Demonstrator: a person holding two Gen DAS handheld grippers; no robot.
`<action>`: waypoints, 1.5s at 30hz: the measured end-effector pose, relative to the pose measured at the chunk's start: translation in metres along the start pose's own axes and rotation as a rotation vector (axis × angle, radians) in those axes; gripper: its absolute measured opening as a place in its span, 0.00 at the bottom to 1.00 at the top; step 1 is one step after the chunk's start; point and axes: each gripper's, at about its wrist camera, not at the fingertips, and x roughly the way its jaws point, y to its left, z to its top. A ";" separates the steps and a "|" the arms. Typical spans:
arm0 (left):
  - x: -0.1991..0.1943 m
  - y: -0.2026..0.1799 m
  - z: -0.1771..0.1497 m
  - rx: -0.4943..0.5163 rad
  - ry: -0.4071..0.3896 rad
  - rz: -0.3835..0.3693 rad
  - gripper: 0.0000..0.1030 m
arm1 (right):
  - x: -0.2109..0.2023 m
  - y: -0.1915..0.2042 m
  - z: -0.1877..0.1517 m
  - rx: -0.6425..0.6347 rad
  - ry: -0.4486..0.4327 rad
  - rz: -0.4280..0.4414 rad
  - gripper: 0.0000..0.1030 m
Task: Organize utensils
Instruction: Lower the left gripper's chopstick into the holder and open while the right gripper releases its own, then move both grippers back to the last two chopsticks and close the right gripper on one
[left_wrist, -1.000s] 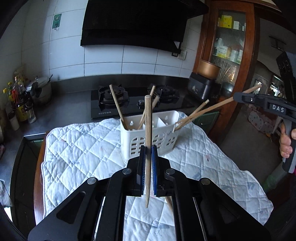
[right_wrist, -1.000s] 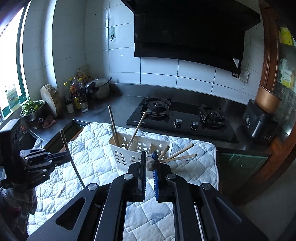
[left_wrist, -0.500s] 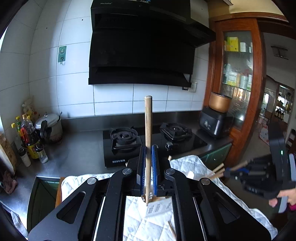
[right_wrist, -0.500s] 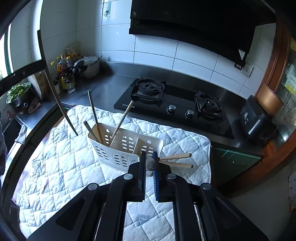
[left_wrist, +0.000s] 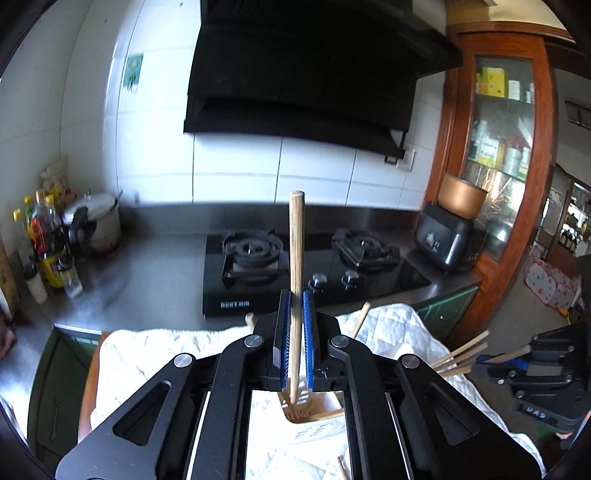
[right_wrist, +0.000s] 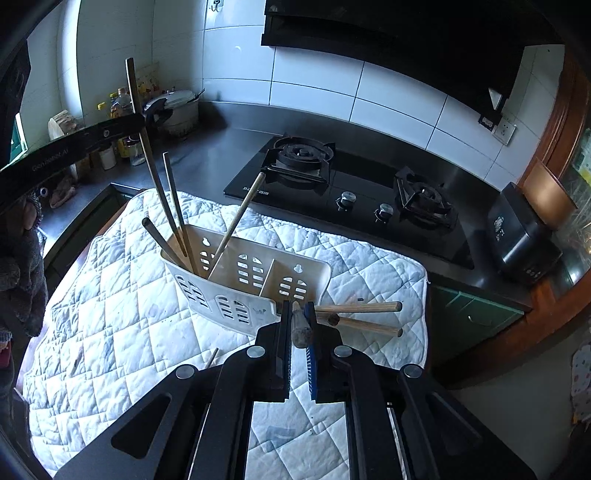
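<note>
A white slotted utensil caddy stands on a white quilted mat. My left gripper is shut on an upright wooden chopstick whose lower tip is inside the caddy. In the right wrist view that chopstick descends into the caddy's left compartment beside several others. My right gripper is shut on a wooden chopstick at the caddy's right end, where two more sticks poke out sideways.
A black gas hob lies behind the mat. Bottles and a cooker stand at the left. A black appliance stands at the right. A loose chopstick lies on the mat.
My left gripper has brought its chopstick over the caddy and lowered its tip into the left compartment. My right gripper has moved closer to the caddy's right end.
</note>
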 end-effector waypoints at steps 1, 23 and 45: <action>0.004 0.003 -0.003 -0.008 0.011 -0.005 0.05 | 0.001 0.000 0.000 0.001 0.001 0.001 0.07; -0.028 0.006 -0.053 0.002 0.022 -0.044 0.41 | -0.040 0.009 -0.037 0.071 -0.167 -0.025 0.48; -0.124 0.025 -0.170 -0.079 0.040 0.033 0.77 | -0.052 0.074 -0.168 0.155 -0.206 -0.050 0.78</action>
